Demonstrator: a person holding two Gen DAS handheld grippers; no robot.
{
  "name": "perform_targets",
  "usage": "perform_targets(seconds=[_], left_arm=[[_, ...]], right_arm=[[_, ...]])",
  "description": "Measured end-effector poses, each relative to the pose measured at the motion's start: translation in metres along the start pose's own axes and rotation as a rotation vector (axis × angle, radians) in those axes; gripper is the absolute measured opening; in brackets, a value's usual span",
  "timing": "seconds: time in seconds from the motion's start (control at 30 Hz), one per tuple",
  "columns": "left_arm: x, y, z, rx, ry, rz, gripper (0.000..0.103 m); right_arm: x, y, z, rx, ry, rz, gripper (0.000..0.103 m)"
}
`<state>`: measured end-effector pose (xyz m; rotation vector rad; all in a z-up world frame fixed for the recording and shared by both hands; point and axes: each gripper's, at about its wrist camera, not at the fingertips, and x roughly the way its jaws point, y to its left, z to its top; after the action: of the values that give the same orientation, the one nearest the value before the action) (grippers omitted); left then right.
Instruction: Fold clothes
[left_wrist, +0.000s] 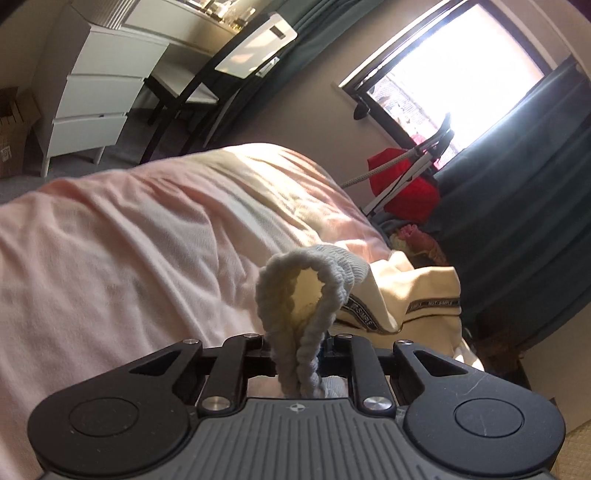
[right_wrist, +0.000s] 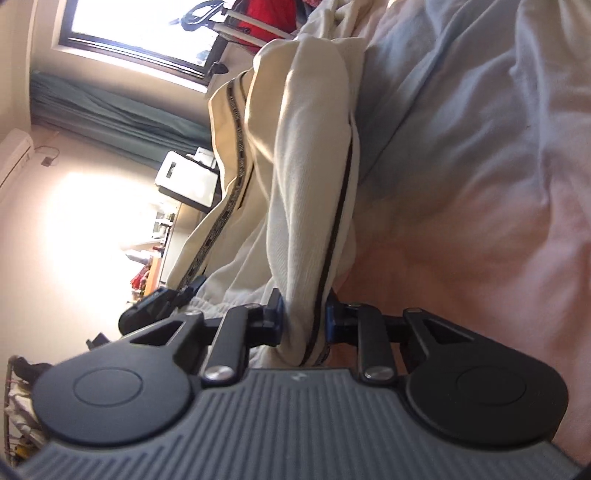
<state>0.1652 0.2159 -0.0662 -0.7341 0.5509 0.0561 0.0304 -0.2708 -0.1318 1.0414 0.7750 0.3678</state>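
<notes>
A cream garment (left_wrist: 417, 291) with black lettered tape stripes lies at the right edge of a bed under a pink sheet (left_wrist: 129, 240). Its grey-white ribbed cuff (left_wrist: 280, 291) loops up out of my left gripper (left_wrist: 297, 343), which is shut on it. In the right wrist view the same cream garment (right_wrist: 306, 184) stretches away from my right gripper (right_wrist: 304, 317), whose blue pads (right_wrist: 277, 314) press on a bunched fold with a black stripe. The other gripper (right_wrist: 162, 302) shows at the left, at the ribbed band.
A white drawer unit (left_wrist: 99, 103) and a dark-framed chair (left_wrist: 192, 85) stand beyond the bed. A bright window (left_wrist: 461, 74), dark green curtains (left_wrist: 517, 221) and a red cloth on a metal stand (left_wrist: 402, 184) are to the right. The pink sheet (right_wrist: 480, 221) fills the right wrist view's right side.
</notes>
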Motion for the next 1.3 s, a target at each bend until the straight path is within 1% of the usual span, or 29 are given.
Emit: perform_targets(seconds=[0.1, 0.17, 0.23, 0.27, 0.33, 0.4, 0.43, 0.5, 0.57, 0.63, 0.7, 0.73, 0.77, 0.8, 0.83, 0.87, 0.9, 0.93, 0.97, 1.0, 1.03, 1.07, 1.13, 1.2, 1.23, 1.27, 1.3], left_arm=[[-0.005, -0.004, 0.044, 0.051, -0.069, 0.058, 0.017], [-0.001, -0.009, 0.079, 0.123, -0.106, 0.159, 0.017], [0.009, -0.009, 0.110, 0.164, -0.128, 0.246, 0.017], [0.015, -0.008, 0.126, 0.181, -0.135, 0.287, 0.017], [0.030, -0.007, 0.155, 0.218, -0.142, 0.366, 0.017], [0.051, -0.002, 0.177, 0.266, -0.130, 0.435, 0.017], [0.064, -0.001, 0.186, 0.288, -0.115, 0.462, 0.017], [0.092, 0.005, 0.193, 0.310, -0.069, 0.482, 0.017], [0.115, 0.016, 0.191, 0.308, -0.029, 0.485, 0.017], [0.131, 0.027, 0.185, 0.303, 0.000, 0.497, 0.018], [0.138, 0.035, 0.180, 0.302, 0.016, 0.503, 0.019], [0.138, 0.036, 0.179, 0.303, 0.017, 0.502, 0.022], [0.137, 0.036, 0.177, 0.304, 0.019, 0.501, 0.028], [0.135, 0.037, 0.177, 0.301, 0.024, 0.500, 0.031], [0.132, 0.036, 0.176, 0.294, 0.032, 0.501, 0.037], [0.127, 0.035, 0.176, 0.288, 0.044, 0.491, 0.043], [0.120, 0.033, 0.174, 0.287, 0.055, 0.472, 0.045], [0.112, 0.030, 0.172, 0.289, 0.059, 0.453, 0.049], [0.102, 0.026, 0.169, 0.292, 0.053, 0.438, 0.053], [0.091, 0.020, 0.165, 0.298, 0.036, 0.427, 0.058], [0.079, 0.013, 0.160, 0.307, 0.020, 0.417, 0.068], [0.066, 0.005, 0.156, 0.321, 0.004, 0.408, 0.074], [0.040, -0.013, 0.147, 0.347, -0.024, 0.380, 0.076], [0.015, -0.033, 0.137, 0.376, -0.044, 0.344, 0.081], [0.002, -0.044, 0.130, 0.390, -0.057, 0.330, 0.083], [-0.010, -0.055, 0.124, 0.404, -0.067, 0.314, 0.086], [-0.021, -0.065, 0.117, 0.417, -0.077, 0.295, 0.088]], right_arm=[[0.020, 0.025, -0.021, -0.025, 0.045, 0.064, 0.023], [0.046, 0.042, -0.038, -0.012, 0.089, 0.128, 0.022], [0.080, 0.059, -0.056, 0.023, 0.151, 0.190, 0.021], [0.100, 0.070, -0.066, 0.019, 0.188, 0.209, 0.020], [0.143, 0.093, -0.083, -0.002, 0.255, 0.237, 0.020], [0.187, 0.115, -0.098, -0.024, 0.312, 0.253, 0.020], [0.201, 0.119, -0.105, -0.035, 0.334, 0.255, 0.020], [0.230, 0.125, -0.116, -0.052, 0.379, 0.247, 0.020], [0.254, 0.129, -0.118, -0.074, 0.399, 0.215, 0.020], [0.265, 0.129, -0.117, -0.110, 0.411, 0.186, 0.021], [0.267, 0.127, -0.115, -0.128, 0.421, 0.187, 0.022], [0.266, 0.126, -0.113, -0.128, 0.425, 0.184, 0.023], [0.265, 0.125, -0.112, -0.128, 0.429, 0.181, 0.024], [0.261, 0.126, -0.110, -0.143, 0.430, 0.174, 0.029], [0.257, 0.127, -0.108, -0.158, 0.432, 0.166, 0.041], [0.253, 0.128, -0.106, -0.173, 0.433, 0.158, 0.047], [0.245, 0.133, -0.106, -0.214, 0.428, 0.155, 0.060], [0.236, 0.138, -0.105, -0.256, 0.422, 0.153, 0.078], [0.228, 0.142, -0.105, -0.298, 0.416, 0.150, 0.085], [0.214, 0.147, -0.103, -0.345, 0.388, 0.140, 0.090], [0.202, 0.151, -0.101, -0.382, 0.373, 0.133, 0.090], [0.190, 0.155, -0.100, -0.419, 0.358, 0.126, 0.090], [0.162, 0.163, -0.094, -0.488, 0.312, 0.114, 0.089], [0.135, 0.171, -0.088, -0.557, 0.265, 0.101, 0.089], [0.116, 0.176, -0.087, -0.600, 0.224, 0.087, 0.089], [0.105, 0.186, -0.080, -0.635, 0.186, 0.072, 0.089], [0.088, 0.187, -0.073, -0.660, 0.148, 0.055, 0.089]])
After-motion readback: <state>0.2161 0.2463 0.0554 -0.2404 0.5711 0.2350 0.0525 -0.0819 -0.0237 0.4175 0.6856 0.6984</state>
